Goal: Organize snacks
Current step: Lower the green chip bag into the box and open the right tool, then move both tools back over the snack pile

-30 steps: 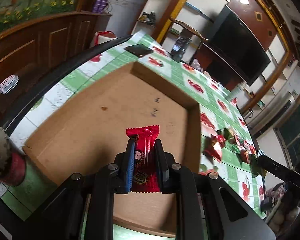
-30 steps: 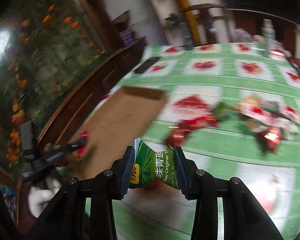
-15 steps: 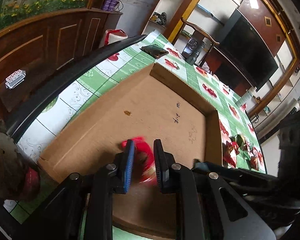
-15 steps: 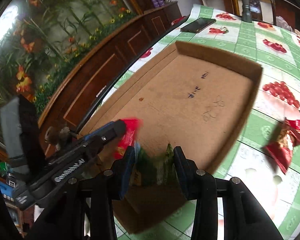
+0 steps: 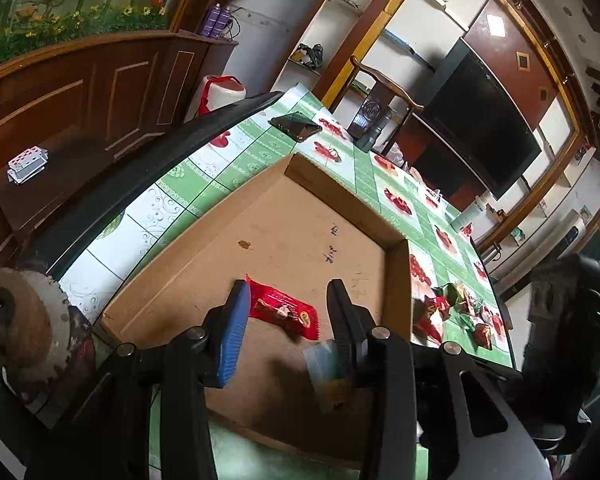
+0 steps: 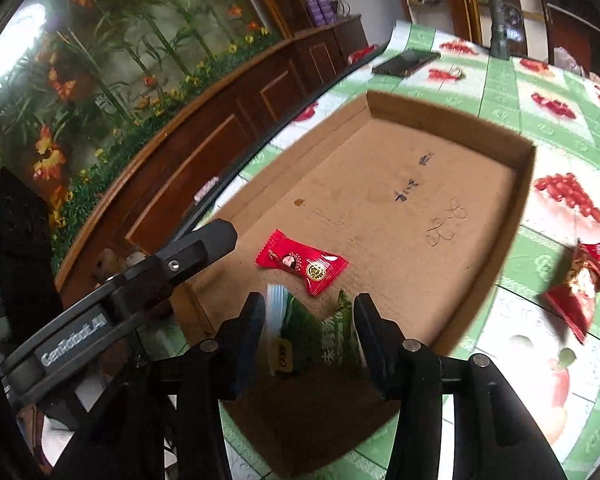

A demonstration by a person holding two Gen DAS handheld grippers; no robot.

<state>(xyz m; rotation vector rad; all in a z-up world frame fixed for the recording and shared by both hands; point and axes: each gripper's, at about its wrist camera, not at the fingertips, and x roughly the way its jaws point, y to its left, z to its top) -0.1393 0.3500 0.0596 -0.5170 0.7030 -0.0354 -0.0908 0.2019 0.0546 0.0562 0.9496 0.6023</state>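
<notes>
Matte black throughout on the left gripper (image 5: 286, 312): angular linkage arms, round silver pivot screws at each joint, ridged blue pad on the inner face of one of the fingers (image 5: 236, 328). Same black build and silver screws on the right gripper (image 6: 310, 326). White "GenRobot.AI" lettering along an arm at lower left.

A shallow brown cardboard tray (image 6: 524, 184), plain but for dark pen scribbles, lies on a glossy tablecloth (image 6: 548, 120) checked green and white, with red fruit clusters printed in the white squares. On the tray floor lies a bright red candy wrapper (image 6: 302, 262) with a gold round seal and zigzag-cut ends. At six o'clock from it is a green snack packet (image 6: 320, 336) bearing white characters and a yellow patch. At three o'clock, on the cloth, are red and green wrapped sweets (image 5: 456, 312). A black phone (image 5: 296, 126) lies at twelve o'clock.
</notes>
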